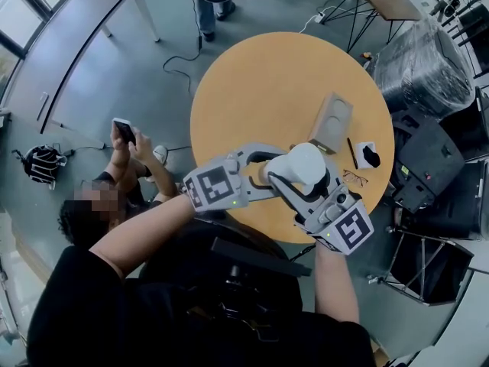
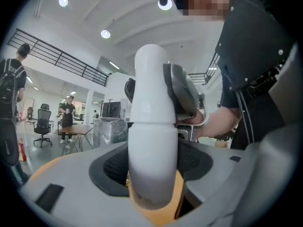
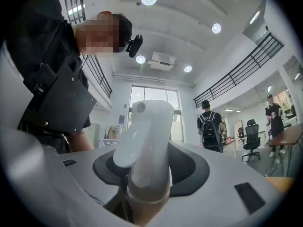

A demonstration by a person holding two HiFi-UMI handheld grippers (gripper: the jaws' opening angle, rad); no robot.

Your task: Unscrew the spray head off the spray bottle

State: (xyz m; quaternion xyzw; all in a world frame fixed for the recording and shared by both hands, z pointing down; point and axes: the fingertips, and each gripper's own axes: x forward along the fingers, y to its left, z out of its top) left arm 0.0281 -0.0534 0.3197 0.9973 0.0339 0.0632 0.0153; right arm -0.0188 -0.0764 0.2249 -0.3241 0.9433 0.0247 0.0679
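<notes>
A white spray bottle (image 1: 306, 165) is held above the near edge of the round wooden table (image 1: 252, 90), between my two grippers. My left gripper (image 1: 267, 171) comes in from the left and is shut on the bottle's smooth white body (image 2: 151, 126), which fills the gap between its dark pads (image 2: 111, 167). My right gripper (image 1: 294, 191) comes in from the near right. It is shut on the spray head (image 3: 144, 136), whose nozzle hole faces up and left in the right gripper view. The bottle's lower part is hidden behind the grippers in the head view.
On the table lie a cardboard piece (image 1: 331, 121), a pen (image 1: 352, 153), a black-and-white object (image 1: 368, 155) and glasses (image 1: 353, 178). A seated person (image 1: 122, 155) holding a phone is close on the left. Wrapped equipment (image 1: 424, 63) and chairs stand to the right.
</notes>
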